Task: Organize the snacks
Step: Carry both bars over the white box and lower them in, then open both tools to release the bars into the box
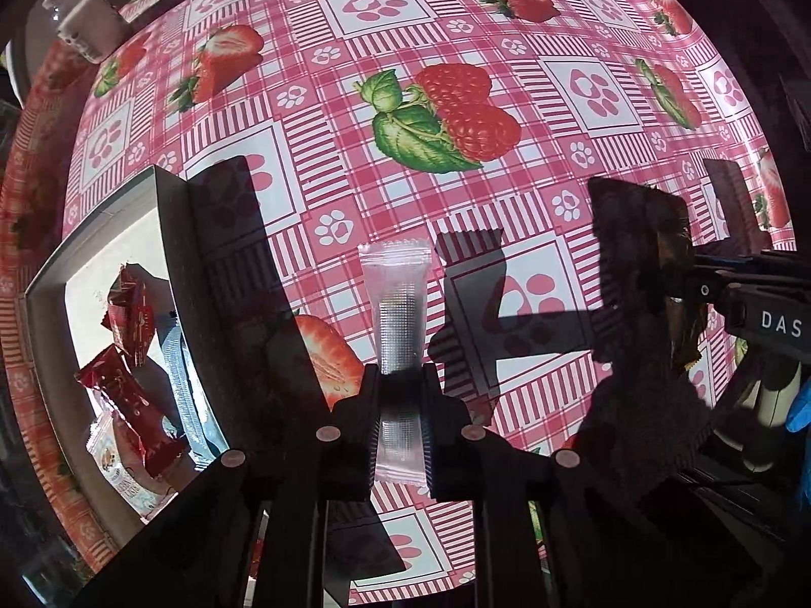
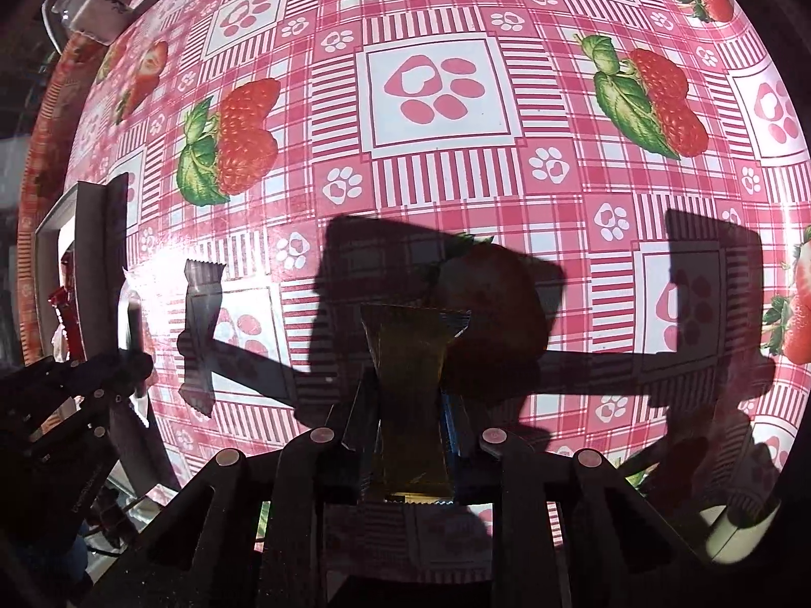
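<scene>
My left gripper is shut on a clear-wrapped silver snack bar and holds it above the strawberry tablecloth. It also shows at the left of the right wrist view. A white box at the left holds red snack packets, a blue one and a pale one. My right gripper is shut on a dark gold snack packet above the table. That packet also shows at the right of the left wrist view.
The pink checked tablecloth with strawberries and paw prints covers the table. A clear plastic container sits at the far left corner. The box wall stands at the left in the right wrist view. Shadows of both grippers fall on the cloth.
</scene>
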Demonstrator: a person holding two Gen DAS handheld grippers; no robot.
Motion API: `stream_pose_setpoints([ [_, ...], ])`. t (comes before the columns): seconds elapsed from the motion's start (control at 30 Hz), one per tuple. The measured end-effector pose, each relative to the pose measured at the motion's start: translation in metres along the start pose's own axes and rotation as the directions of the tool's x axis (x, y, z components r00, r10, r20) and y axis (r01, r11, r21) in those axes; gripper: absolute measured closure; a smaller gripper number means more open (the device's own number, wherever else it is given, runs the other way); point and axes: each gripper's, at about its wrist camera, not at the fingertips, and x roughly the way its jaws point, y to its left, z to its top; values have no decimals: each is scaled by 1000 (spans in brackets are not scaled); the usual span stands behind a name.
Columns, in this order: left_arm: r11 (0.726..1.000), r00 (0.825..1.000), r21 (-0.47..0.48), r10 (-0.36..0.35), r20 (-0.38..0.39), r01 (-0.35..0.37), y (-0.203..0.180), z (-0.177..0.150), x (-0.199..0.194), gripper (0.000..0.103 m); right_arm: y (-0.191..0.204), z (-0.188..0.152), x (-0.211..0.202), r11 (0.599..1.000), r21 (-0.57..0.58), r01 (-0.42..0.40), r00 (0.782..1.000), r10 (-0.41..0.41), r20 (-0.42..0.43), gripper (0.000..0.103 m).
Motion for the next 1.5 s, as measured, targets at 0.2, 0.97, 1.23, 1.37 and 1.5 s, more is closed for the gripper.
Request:
stream_pose_setpoints([
  [0.2, 999, 999, -44, -8, 32, 10, 13, -1, -20, 87, 20, 9, -15, 999, -18, -45, 999, 45, 5, 79],
  [0.97, 900, 997, -431, 74, 17, -60, 178, -111, -35, 77, 293, 3, -1, 851, -482, -211, 977, 177, -116, 79],
  [1.23, 877, 994, -475, 100, 44, -67, 192, -123, -40, 22, 322, -7, 13, 829, -545, -126, 992, 90, -94, 20],
  [1.37, 877, 991, -469, 130, 16, -107, 195, -120, -37, 19, 325, -11, 11, 824, -560, -81, 997, 58, -58, 20],
  [1.5, 865, 988, -484, 153, 3, -132, 199, -120, -38, 18, 326, -12, 8, 812, -583, 16, 1000, -10, 14, 0],
])
